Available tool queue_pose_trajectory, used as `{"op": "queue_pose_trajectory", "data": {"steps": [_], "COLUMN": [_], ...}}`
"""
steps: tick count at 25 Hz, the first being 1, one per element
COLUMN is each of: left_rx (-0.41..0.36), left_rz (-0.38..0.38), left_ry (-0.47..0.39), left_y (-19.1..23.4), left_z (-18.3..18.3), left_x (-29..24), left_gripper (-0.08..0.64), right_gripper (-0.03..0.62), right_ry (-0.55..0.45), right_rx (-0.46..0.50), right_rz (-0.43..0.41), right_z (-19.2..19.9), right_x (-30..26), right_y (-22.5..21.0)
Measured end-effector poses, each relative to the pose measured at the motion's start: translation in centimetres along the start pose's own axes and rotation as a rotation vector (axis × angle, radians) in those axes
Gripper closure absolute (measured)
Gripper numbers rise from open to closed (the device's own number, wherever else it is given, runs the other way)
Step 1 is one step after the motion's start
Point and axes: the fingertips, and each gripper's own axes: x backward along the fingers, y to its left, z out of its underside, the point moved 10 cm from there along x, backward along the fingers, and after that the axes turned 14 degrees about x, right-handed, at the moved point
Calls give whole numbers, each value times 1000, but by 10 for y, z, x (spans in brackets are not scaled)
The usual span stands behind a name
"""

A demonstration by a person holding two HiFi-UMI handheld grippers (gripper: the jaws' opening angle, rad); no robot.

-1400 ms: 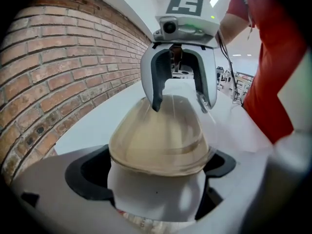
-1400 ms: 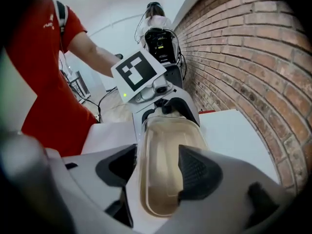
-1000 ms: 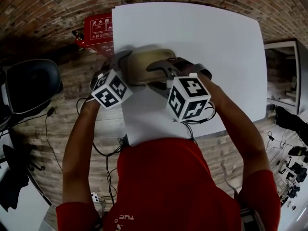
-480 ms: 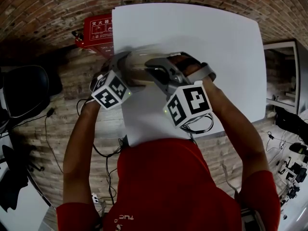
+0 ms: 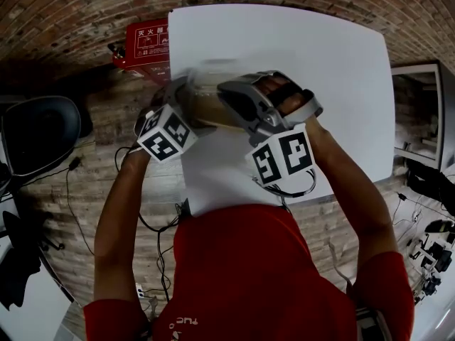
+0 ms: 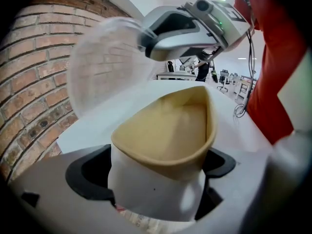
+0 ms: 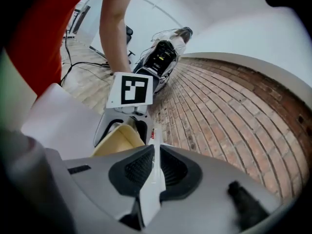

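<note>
The tan tub (image 6: 165, 130) is clamped between the jaws of the left gripper (image 6: 156, 177), with its open mouth turned up. The clear lid (image 7: 148, 194) is pinched edge-on by the right gripper (image 7: 155, 165) and held tilted above the tub, over the white table (image 5: 320, 62).

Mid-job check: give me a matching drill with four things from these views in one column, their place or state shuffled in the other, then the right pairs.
Things:
1. tan oval plastic container
2. clear plastic lid
3. red printed box
4. white rectangular table

Place or state:
A. beside the table's far left corner
B. pinched in the right claw, held above the container
C. underneath both claws
D. gripped in the left claw, open on top

Pairs: 1-D, 2-B, 3-A, 4-C
</note>
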Motion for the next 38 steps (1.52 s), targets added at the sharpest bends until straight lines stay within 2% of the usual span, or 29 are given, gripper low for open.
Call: {"op": "queue_pose_trajectory", "data": {"steps": [2, 4, 8, 12, 15, 17, 19, 22, 24, 26, 29, 34, 38], "left_rx": [1, 4, 17, 63, 156, 235, 316, 431, 481, 505, 518, 535, 509], "left_rz": [-6, -10, 10, 19, 14, 15, 27, 71, 96, 102, 80, -16, -138], "left_ry": [3, 2, 0, -13, -135, -275, -428, -627, -713, -753, -750, -741, -730], "left_y": [0, -1, -7, -9, -10, -11, -12, -13, -15, -16, -16, -9, -10], "left_z": [1, 1, 3, 9, 10, 6, -1, -16, -27, -36, -42, -41, -46], "left_x": [0, 2, 8, 18, 35, 49, 63, 75, 78, 77, 71, 73, 79], "left_gripper": [-15, -15, -15, -15, -15, -15, -15, -14, -12, -11, 17, 239, 405], "right_gripper": [540, 540, 540, 540, 540, 540, 540, 539, 538, 538, 514, 465, 466], "right_ry": [19, 11, -47, -139, -155, -134, -105, -64, -36, -5, 11, 62, 51], "right_rx": [-52, -147, -400, -728, -869, -946, -997, -1022, -1013, -979, -939, -772, -628], "right_rz": [19, -9, -205, -394, -505, -563, -576, -522, -484, -458, -429, -336, -139], "right_z": [7, 18, 51, 86, 120, 138, 152, 161, 161, 166, 174, 173, 164], "right_x": [-3, -7, -19, -30, -45, -56, -68, -81, -85, -93, -104, -109, -86], "right_y": [-10, -21, -46, -68, -73, -73, -71, -71, -71, -66, -56, -46, -48]}}
